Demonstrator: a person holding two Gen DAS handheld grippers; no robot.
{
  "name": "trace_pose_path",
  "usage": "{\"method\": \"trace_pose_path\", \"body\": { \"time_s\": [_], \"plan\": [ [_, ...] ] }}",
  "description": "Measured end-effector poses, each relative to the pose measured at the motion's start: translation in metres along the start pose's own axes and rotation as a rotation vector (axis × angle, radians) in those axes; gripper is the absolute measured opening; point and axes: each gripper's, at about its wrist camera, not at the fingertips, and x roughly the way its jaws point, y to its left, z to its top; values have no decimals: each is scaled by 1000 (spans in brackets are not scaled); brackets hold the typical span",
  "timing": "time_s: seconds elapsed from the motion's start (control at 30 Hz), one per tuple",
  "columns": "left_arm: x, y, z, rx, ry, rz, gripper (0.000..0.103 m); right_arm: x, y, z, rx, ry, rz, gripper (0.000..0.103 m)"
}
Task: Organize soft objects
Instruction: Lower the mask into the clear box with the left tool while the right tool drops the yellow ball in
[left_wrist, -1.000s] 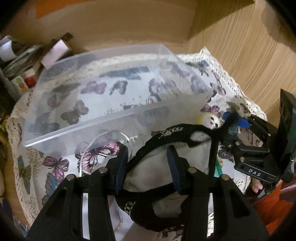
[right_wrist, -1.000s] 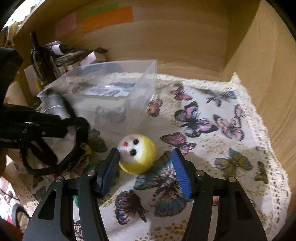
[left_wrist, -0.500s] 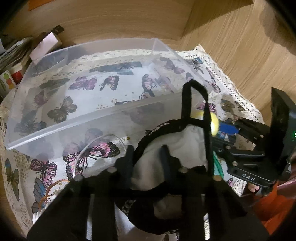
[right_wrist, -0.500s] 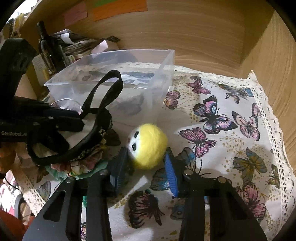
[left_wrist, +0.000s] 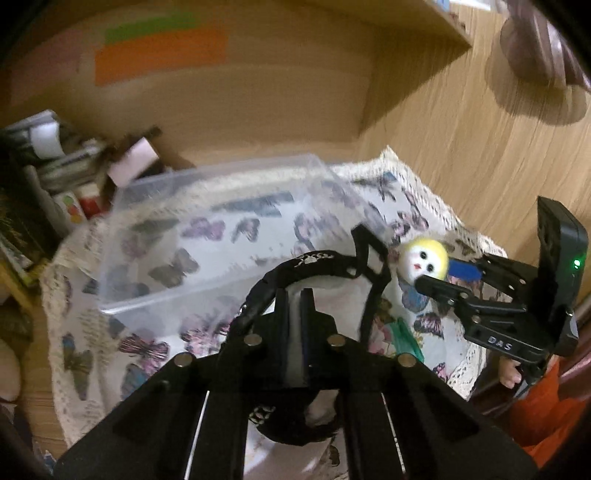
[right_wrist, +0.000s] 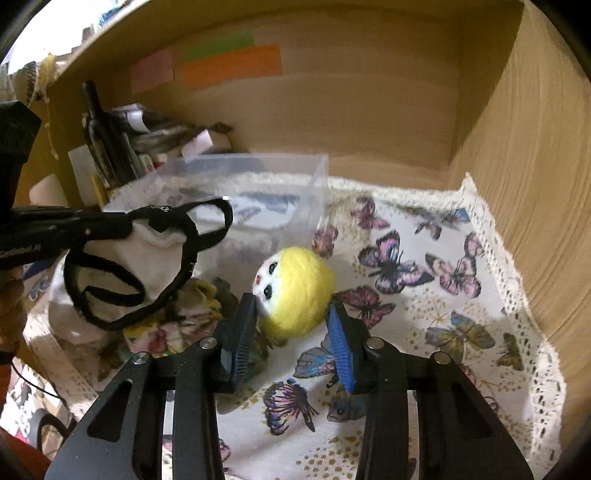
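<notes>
My left gripper is shut on a white cloth pouch with black straps and holds it lifted in front of the clear plastic box; the pouch also shows at the left of the right wrist view. My right gripper is shut on a yellow fuzzy ball with a white face and holds it above the butterfly cloth. The ball also shows in the left wrist view, to the right of the pouch. The box holds nothing.
A crumpled floral cloth lies under the pouch. Books, a bottle and boxes stand at the back left. Wooden walls close the back and right. The cloth's lace edge runs along the right wall.
Both grippers closed, the left on the pouch and the right on the yellow ball. Both objects have been lifted off the cloth, and both views have tilted upward.
</notes>
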Motion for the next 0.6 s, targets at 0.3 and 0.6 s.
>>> {"method": "trace_pose_path", "body": {
  "time_s": [0.3, 0.6],
  "plan": [
    [-38, 15, 16, -26, -138, 84, 4, -11, 13, 22, -28, -83, 0, 35],
    [-56, 39, 47, -57, -244, 178, 4, -2, 24, 61, -67, -140, 23, 35]
  ]
}}
